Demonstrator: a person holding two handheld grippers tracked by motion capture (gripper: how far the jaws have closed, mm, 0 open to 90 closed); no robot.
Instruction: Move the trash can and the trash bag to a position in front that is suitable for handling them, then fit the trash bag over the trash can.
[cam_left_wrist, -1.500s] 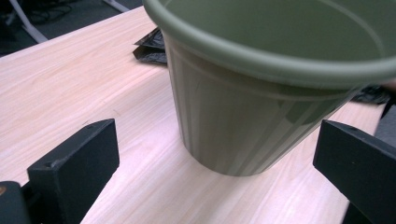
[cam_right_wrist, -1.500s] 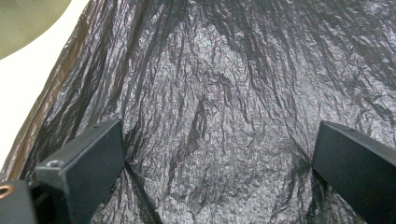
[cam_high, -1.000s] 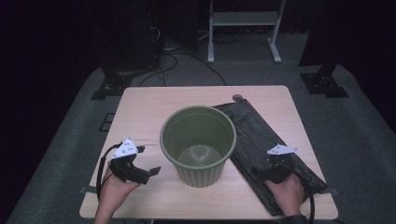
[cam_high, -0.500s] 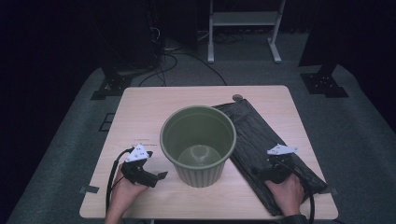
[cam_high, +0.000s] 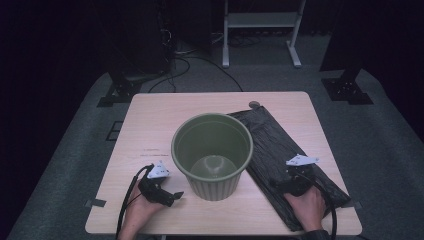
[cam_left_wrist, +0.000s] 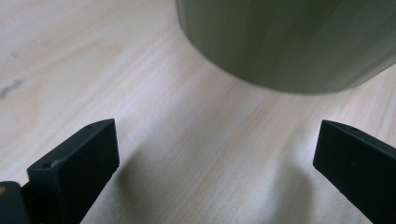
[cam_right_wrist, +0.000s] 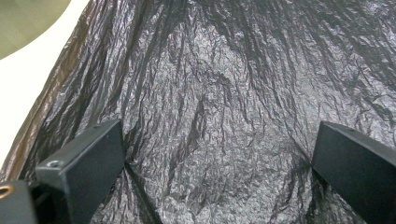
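- Left gripper (cam_high: 172, 196) low on table (cam_high: 150, 125), jaws spread, aimed at 3 o'clock toward green bin (cam_high: 212, 155) base; it has slid closer to the bin.
- Right gripper (cam_high: 277, 182) unmoved, jaws spread over black bag (cam_high: 270, 140), at the bin's 4 o'clock.

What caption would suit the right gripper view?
Open tongs poised over a crinkled black plastic bag, green bin at the corner.
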